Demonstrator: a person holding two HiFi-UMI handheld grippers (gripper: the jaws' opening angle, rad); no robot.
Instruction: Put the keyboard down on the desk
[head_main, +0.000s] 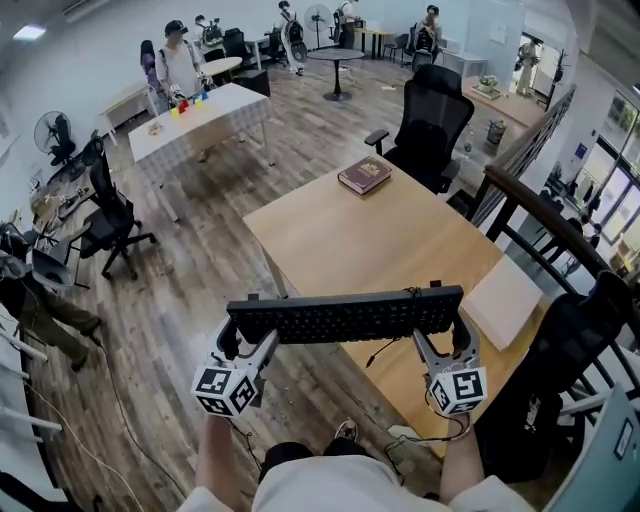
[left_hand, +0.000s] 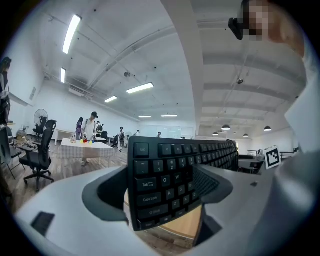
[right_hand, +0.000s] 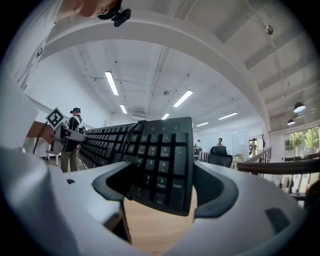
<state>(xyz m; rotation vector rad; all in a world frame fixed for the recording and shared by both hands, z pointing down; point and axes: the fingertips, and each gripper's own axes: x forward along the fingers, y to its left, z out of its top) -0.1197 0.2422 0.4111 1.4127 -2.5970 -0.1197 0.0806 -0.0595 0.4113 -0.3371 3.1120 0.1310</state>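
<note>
A black keyboard (head_main: 345, 316) hangs level in the air over the near edge of the wooden desk (head_main: 400, 240), its cable dangling below. My left gripper (head_main: 250, 345) is shut on the keyboard's left end, seen close in the left gripper view as the keyboard (left_hand: 165, 180) clamped between the jaws of my left gripper (left_hand: 160, 200). My right gripper (head_main: 440, 340) is shut on the right end; in the right gripper view the numpad end of the keyboard (right_hand: 162, 167) sits between the jaws of my right gripper (right_hand: 160, 192).
A brown book (head_main: 364, 175) lies at the desk's far corner and a white sheet (head_main: 505, 298) at its right edge. A black office chair (head_main: 428, 125) stands behind the desk. A dark railing (head_main: 560, 225) runs along the right. People stand at a far white table (head_main: 195, 115).
</note>
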